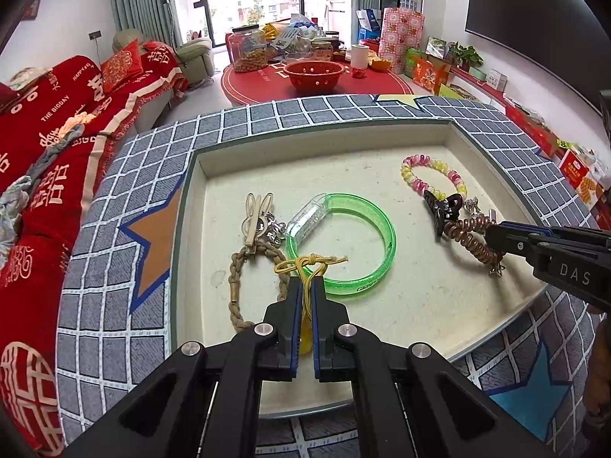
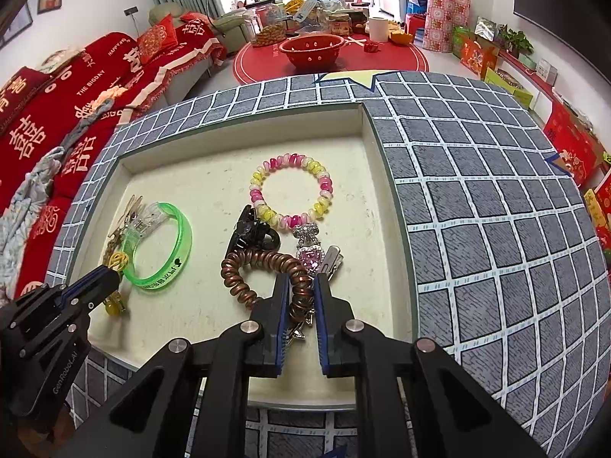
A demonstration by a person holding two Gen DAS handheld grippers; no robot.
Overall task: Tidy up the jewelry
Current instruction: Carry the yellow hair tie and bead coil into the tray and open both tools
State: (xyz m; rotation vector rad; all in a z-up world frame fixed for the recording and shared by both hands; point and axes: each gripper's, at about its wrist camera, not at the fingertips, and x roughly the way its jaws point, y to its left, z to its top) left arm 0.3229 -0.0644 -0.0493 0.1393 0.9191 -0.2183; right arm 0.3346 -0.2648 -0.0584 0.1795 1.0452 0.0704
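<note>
Now my left gripper (image 1: 305, 286) pinches the yellow cord (image 1: 305, 267) by the green bangle (image 1: 355, 244). My right gripper (image 2: 301, 286) pinches the copper coil tie (image 2: 267, 271), its loop lying to the left in the tray (image 2: 244, 129).

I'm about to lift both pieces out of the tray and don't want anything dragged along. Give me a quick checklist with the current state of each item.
1. Left gripper shut on the yellow knotted cord: ok.
2. Yellow knotted cord free of the translucent green plastic bangle: not ok, its knot lies across the bangle's rim.
3. Right gripper shut on the copper spiral coil hair tie: ok.
4. Coil hair tie clear of the black claw clip: not ok, they touch.
5. Pink heart rhinestone clip clear of the right gripper: cannot tell, it sits right at the fingertips.
6. Pink-and-yellow spiral bracelet out of the way: ok.
</note>
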